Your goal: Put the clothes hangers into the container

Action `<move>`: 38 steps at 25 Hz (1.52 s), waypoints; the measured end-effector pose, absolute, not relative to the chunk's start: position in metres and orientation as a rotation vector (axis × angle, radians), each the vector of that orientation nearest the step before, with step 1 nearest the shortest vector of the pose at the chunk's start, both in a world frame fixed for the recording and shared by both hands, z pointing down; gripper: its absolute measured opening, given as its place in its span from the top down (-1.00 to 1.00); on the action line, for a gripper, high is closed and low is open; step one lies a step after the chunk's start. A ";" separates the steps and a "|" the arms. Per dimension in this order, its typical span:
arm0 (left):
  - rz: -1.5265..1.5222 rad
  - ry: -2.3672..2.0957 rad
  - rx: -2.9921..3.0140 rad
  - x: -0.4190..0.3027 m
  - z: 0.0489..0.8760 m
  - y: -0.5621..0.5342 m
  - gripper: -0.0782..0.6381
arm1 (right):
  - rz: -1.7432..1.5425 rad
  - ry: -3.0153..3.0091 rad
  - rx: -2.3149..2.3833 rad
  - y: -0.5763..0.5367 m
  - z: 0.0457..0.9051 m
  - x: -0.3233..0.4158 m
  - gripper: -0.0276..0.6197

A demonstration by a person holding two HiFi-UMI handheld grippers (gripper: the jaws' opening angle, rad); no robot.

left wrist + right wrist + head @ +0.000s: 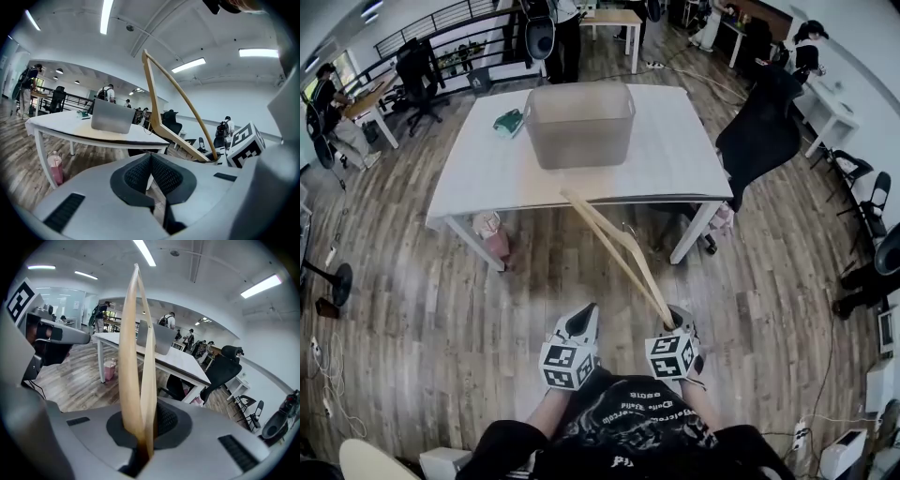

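While the right gripper (pixel 675 321) clamps the hanger (pixel 609 239) — the container (pixel 579 131) stands apart.

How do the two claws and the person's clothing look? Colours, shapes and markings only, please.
The left claw and the right claw both have smooth, rounded, light grey shells with black, finely ribbed pads. Each carries a white cube with black square markers. The person wears a black top with white print.

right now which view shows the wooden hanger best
Head view: the wooden hanger shows nearly whole, slanting from the right gripper toward the table. Left gripper view shows it side-on; right gripper view only edge-on, in its jaws.
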State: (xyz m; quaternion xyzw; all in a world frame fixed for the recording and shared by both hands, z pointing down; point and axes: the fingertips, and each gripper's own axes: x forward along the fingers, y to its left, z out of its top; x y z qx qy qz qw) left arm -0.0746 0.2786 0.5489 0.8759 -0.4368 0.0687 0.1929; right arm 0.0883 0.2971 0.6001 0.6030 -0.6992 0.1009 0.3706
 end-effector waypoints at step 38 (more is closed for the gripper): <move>0.209 -1.328 2.437 -0.129 0.548 0.089 0.73 | 0.234 -1.997 1.457 0.103 0.590 0.022 0.89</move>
